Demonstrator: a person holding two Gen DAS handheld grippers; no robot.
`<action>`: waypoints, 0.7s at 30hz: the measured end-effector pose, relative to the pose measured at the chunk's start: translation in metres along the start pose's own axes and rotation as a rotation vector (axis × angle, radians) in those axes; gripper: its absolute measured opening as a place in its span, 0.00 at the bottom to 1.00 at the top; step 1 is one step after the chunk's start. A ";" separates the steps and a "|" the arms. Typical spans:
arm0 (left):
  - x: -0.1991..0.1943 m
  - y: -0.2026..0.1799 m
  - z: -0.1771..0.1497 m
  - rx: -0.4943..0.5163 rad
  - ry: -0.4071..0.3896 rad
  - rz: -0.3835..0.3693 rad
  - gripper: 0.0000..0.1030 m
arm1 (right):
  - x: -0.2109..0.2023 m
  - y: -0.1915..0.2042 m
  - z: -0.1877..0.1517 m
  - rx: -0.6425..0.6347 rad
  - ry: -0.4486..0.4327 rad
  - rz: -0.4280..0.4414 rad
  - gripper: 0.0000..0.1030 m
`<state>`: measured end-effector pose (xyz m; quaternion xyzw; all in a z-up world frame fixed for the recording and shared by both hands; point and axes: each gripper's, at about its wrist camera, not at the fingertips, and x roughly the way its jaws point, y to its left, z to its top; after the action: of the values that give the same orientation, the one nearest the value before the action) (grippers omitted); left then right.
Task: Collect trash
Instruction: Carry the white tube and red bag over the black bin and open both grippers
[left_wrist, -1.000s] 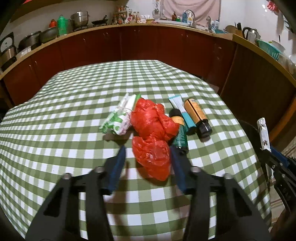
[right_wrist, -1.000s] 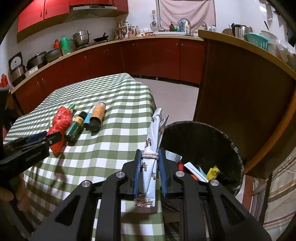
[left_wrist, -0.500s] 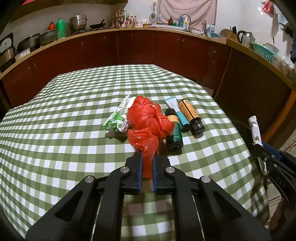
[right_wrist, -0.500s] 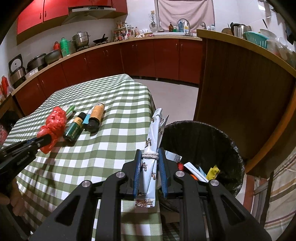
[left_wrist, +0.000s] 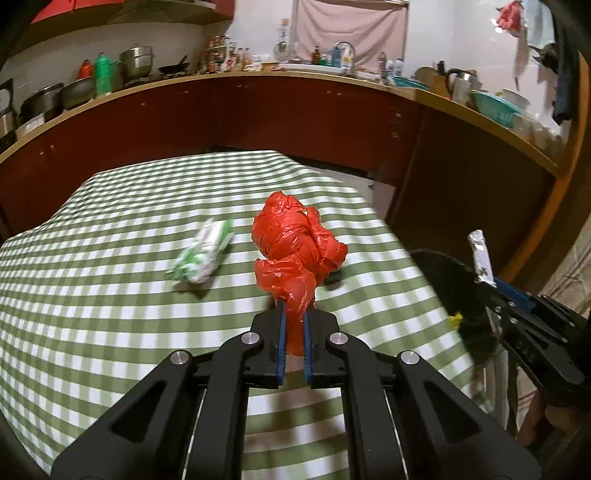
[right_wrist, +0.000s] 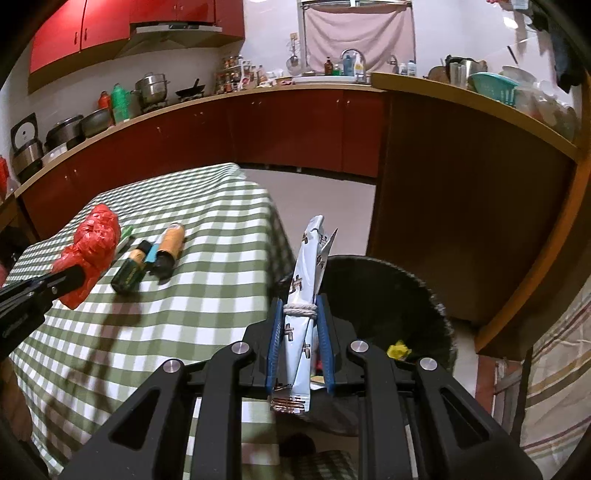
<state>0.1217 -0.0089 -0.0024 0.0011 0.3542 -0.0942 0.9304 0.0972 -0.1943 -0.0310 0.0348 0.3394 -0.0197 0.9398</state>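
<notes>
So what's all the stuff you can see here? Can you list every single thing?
plastic bag: one, red, crumpled, pinched in the left gripper and lifted off the table
packet: one, pale blue, tied with string, upright in the right gripper beside the bin
wrapper: one, green and white, lying on the table
bottles: three, dark green, teal and orange, lying side by side on the table
tablecloth: one, green and white checks, over the table
bin: one, black, off the table's edge, with scraps inside
pots: several, metal, on the far counter
left gripper: one, black, blue jaws shut on the bag
right gripper: one, black, blue jaws shut on the packet
</notes>
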 end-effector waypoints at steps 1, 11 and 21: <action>0.001 -0.007 0.001 0.010 0.001 -0.011 0.07 | 0.000 -0.004 0.000 0.002 -0.002 -0.007 0.19; 0.021 -0.073 0.007 0.106 0.010 -0.097 0.06 | 0.001 -0.041 -0.001 0.028 -0.003 -0.058 0.19; 0.047 -0.117 0.007 0.176 0.043 -0.117 0.06 | 0.007 -0.070 -0.006 0.063 0.002 -0.071 0.19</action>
<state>0.1401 -0.1330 -0.0212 0.0642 0.3641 -0.1792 0.9117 0.0943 -0.2640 -0.0435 0.0521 0.3407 -0.0635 0.9366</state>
